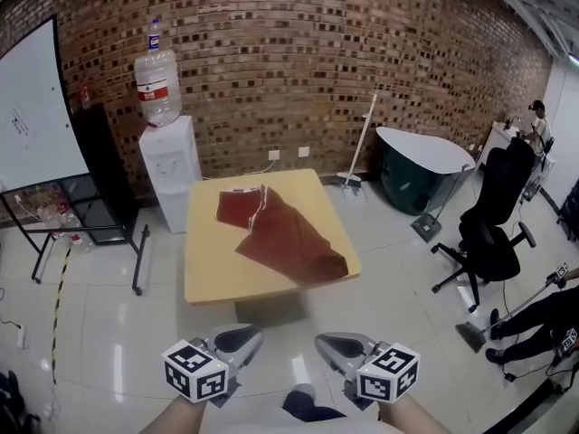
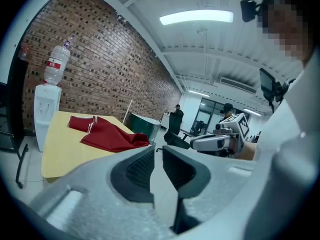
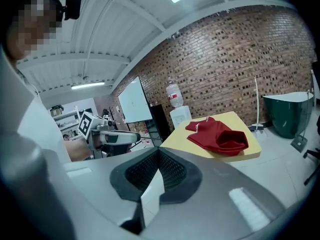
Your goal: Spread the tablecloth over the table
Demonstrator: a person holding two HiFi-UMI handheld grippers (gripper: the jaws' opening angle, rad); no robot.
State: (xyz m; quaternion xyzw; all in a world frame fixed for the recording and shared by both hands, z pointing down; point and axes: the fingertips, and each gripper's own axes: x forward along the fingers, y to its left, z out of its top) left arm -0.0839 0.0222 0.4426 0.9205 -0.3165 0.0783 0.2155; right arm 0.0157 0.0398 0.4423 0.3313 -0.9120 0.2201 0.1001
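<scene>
**Head view.** A square, pale-yellow wooden surface [image 1: 210, 274] stands on a glossy light-tiled floor [image 1: 109, 333] in front of a red-brown brick wall [image 1: 317, 61]. On it lies the crumpled dark-red fabric tablecloth [image 1: 288, 235], bunched and folded, covering only the middle and right part. Its near corner reaches the surface's right front edge; I cannot tell whether it hangs over. At left stand a white water dispenser with a clear bottle [image 1: 168, 165] and a whiteboard on a black stand [image 1: 32, 107]. At right are a dark-green tub [image 1: 418, 174] and a black office chair [image 1: 493, 215]. My left tool [image 1: 239, 338] and right tool [image 1: 338, 344] hover low in front, well apart from the surface, and neither touches the tablecloth.

**Gripper views only.** The left gripper view shows the left tool's jaws released — a narrow gap with nothing in it. It also takes in a white ceiling with a strip light [image 2: 196, 17] and people standing at the room's far end. The right gripper view shows the right tool clenched and empty, its pads meeting, with the left tool seen side-on past it.

**Cut off or unclear.** From the head view I cannot make out the surface's legs. Both forearms run off the bottom edge, and the whiteboard's marks are too small to read.
</scene>
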